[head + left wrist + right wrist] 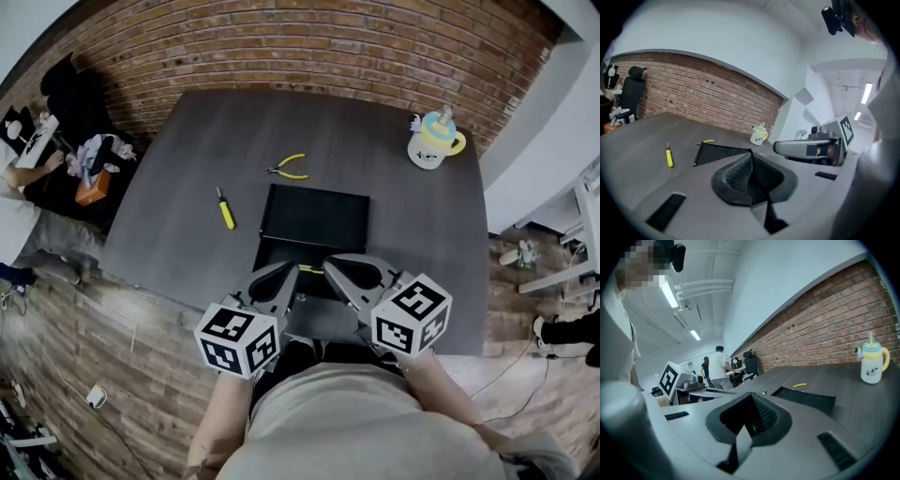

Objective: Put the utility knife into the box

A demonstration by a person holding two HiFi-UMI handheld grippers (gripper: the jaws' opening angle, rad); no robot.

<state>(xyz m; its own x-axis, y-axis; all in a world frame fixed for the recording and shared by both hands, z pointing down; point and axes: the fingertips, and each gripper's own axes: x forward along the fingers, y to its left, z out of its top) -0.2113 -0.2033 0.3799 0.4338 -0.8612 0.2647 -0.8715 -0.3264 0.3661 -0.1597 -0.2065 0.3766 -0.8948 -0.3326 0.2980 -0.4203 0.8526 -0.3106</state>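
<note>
Black box (314, 217) lies open on the grey table. Left gripper (750, 161) and right gripper (751, 404) hang over the box's near edge, both pressed together on nothing. A yellow sliver (311, 269) at that edge is likely the knife, not certain. Risk: left of the box the yellow-handled tool (225, 209), screwdriver-like, gets grabbed by mistake. No writing readable, only the grippers' square markers.

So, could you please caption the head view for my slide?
Left gripper and right gripper, both shut, before the black box.

Yellow utility knife (311, 270) at black box (314, 217)
</note>
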